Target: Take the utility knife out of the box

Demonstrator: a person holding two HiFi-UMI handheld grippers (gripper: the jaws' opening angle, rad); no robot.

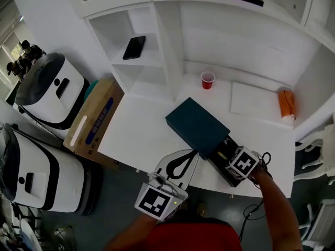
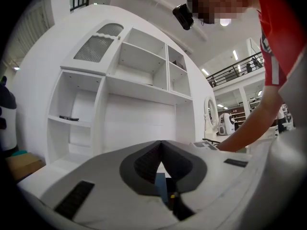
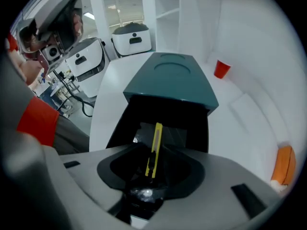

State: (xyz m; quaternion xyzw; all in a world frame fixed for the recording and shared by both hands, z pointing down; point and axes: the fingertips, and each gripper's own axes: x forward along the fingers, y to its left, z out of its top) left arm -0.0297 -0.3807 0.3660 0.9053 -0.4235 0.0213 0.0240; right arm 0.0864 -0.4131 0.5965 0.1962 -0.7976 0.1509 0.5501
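A dark teal box [image 1: 196, 125] lies slantwise on the white table [image 1: 141, 135]. Its black drawer [image 3: 125, 123] is slid out toward me. Inside it lies the yellow utility knife [image 3: 154, 150], lengthwise. My right gripper [image 3: 156, 161] points steeply down into the drawer, its jaws open on either side of the knife and not pressing it. In the head view the right gripper [image 1: 233, 166] is mostly covered by its marker cube. My left gripper [image 1: 193, 151] is level at the table's front edge, tips by the box's near corner. In its own view the left gripper [image 2: 161, 142] is shut with nothing held.
A red cup [image 1: 208, 80] stands at the back of the table, with a white sheet [image 1: 256, 101] and an orange object [image 1: 286, 103] to its right. A black phone [image 1: 134, 47] lies on a shelf. A cardboard carton [image 1: 94, 122] and white machines [image 1: 49, 90] stand left of the table.
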